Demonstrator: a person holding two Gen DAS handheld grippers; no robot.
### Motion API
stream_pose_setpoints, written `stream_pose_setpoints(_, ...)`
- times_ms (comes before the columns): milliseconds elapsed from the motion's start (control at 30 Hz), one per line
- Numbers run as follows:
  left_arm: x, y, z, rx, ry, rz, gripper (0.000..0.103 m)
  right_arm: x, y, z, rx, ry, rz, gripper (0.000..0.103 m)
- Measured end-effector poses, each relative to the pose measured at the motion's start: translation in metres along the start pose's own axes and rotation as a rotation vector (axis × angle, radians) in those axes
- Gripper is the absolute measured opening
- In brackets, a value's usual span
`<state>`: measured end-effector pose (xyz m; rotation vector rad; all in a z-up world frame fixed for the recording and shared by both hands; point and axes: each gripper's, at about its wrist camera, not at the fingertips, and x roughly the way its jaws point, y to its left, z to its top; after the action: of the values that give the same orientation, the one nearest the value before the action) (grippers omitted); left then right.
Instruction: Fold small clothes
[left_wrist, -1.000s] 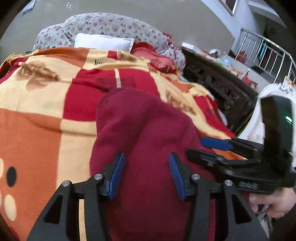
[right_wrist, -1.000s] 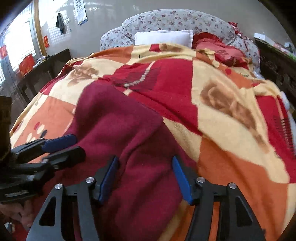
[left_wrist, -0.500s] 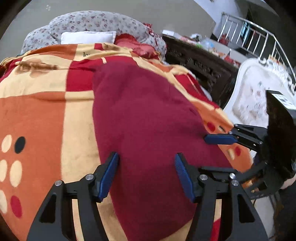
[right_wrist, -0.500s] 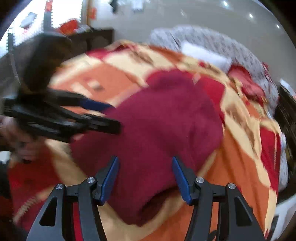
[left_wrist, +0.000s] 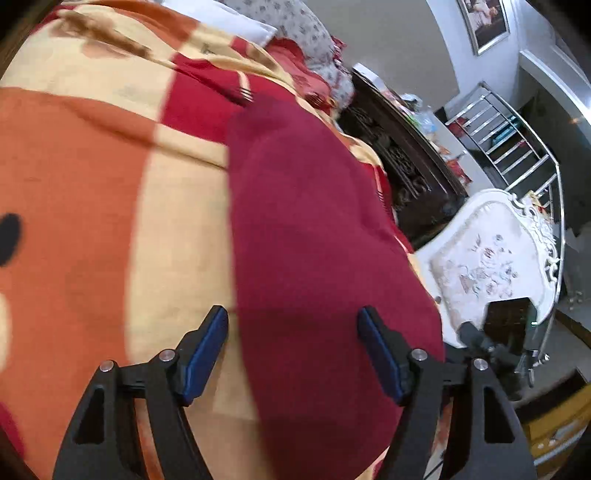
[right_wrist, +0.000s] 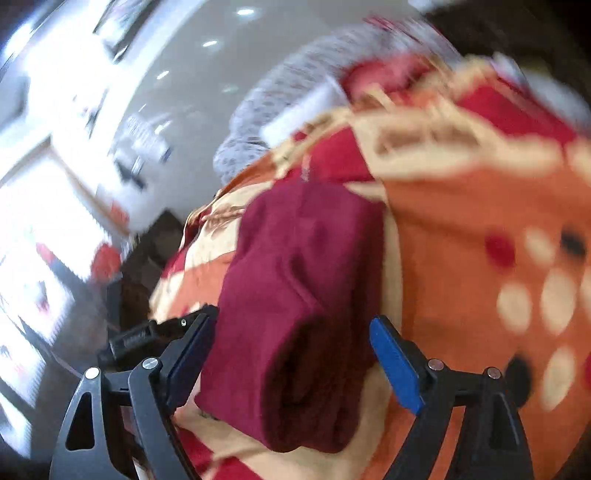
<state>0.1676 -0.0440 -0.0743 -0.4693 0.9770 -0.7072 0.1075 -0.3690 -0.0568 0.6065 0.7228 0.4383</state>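
A dark red fleece garment (left_wrist: 314, 258) lies folded lengthwise on the patterned bed blanket (left_wrist: 92, 221). In the right wrist view the garment (right_wrist: 295, 314) shows as a thick folded bundle with its layered end nearest the camera. My left gripper (left_wrist: 293, 350) is open and empty, hovering over the garment's near left edge. My right gripper (right_wrist: 291, 365) is open and empty, its fingers straddling the bundle's near end without holding it. The right gripper's body (left_wrist: 506, 332) shows at the right in the left wrist view. The right wrist view is motion-blurred.
The blanket (right_wrist: 480, 277) is orange, cream and red with dots. Pillows (left_wrist: 295, 22) lie at the head of the bed. A dark carved wooden cabinet (left_wrist: 402, 162) and a white ornate chair (left_wrist: 491, 258) stand beside the bed's right edge, with a metal railing (left_wrist: 517, 147) behind.
Both grippers have swung around to the garment's sides; the right one turned sharply to face it from the end. The garment now lies as a narrower folded bundle. Both stay open.
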Motion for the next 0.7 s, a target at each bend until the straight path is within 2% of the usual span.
stream_pose_setpoints(100,0.016,-0.016,0.003,0.052,0.024,0.047,0.08,0.006,-0.006,-0.007,0.031,0.002,0.021,0.09)
stream_pose_setpoints(167,0.022,-0.022,0.004,0.062,0.029,0.062,0.08,0.006,-0.009,-0.008,0.025,-0.024,0.028,0.09)
stream_pose_setpoints(267,0.019,-0.019,0.007,0.045,0.007,0.024,0.08,-0.003,-0.021,-0.014,0.052,-0.089,0.068,0.09)
stream_pose_setpoints(467,0.007,-0.023,0.011,0.06,-0.012,-0.111,0.08,-0.004,-0.027,-0.024,0.026,-0.121,0.101,0.091)
stream_pose_setpoints(600,0.033,-0.011,0.013,0.03,0.066,-0.006,0.08,0.001,-0.021,-0.028,-0.015,-0.09,0.095,0.091)
stream_pose_setpoints(700,0.03,-0.006,0.011,0.001,0.04,-0.031,0.079,-0.002,-0.022,-0.03,-0.011,-0.101,0.109,0.091)
